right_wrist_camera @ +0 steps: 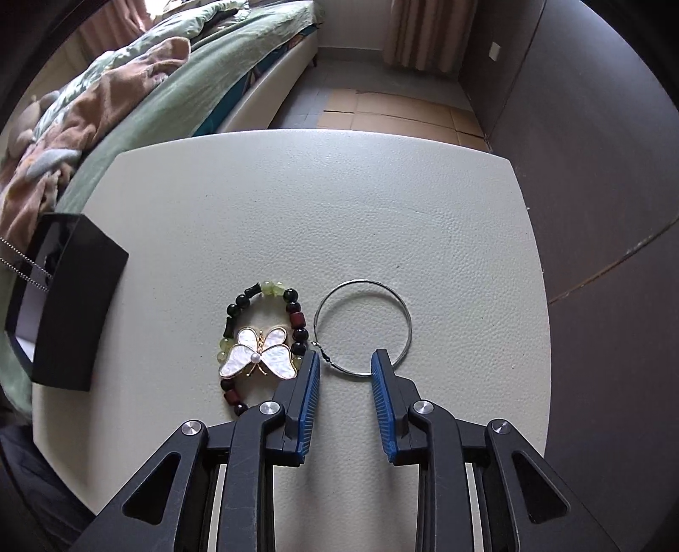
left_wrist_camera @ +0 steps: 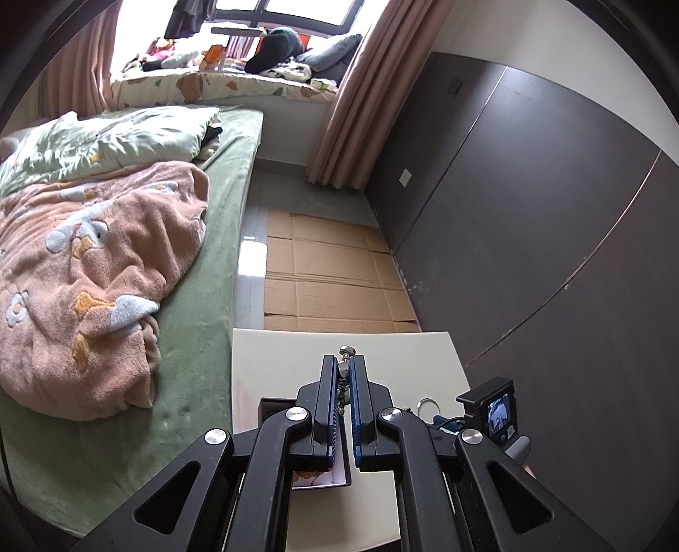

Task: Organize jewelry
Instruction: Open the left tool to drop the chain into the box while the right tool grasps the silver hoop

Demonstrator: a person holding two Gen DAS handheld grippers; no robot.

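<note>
A bed with a green sheet [left_wrist_camera: 220, 237] and a rumpled pink fleece blanket [left_wrist_camera: 97, 271] stands beside dark grey wall panels [left_wrist_camera: 530, 204]. Flattened brown cardboard [left_wrist_camera: 326, 271] covers the glossy tiled floor [left_wrist_camera: 251, 250] between them. Daylight pours through the window [left_wrist_camera: 297, 10], framed by dusty-pink curtains [left_wrist_camera: 360, 106].

You have the green-sheeted bed [left_wrist_camera: 220, 237] as landmark: crumpled pink fleece blanket [left_wrist_camera: 93, 271] on it, flattened brown cardboard [left_wrist_camera: 326, 271] on the floor beside it, pink curtain [left_wrist_camera: 352, 106] past its far end.

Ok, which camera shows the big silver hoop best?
The right wrist view: the silver hoop lies whole on the white table, beside the beaded bracelet. The left wrist view shows only a sliver of it behind the gripper's linkage.
</note>
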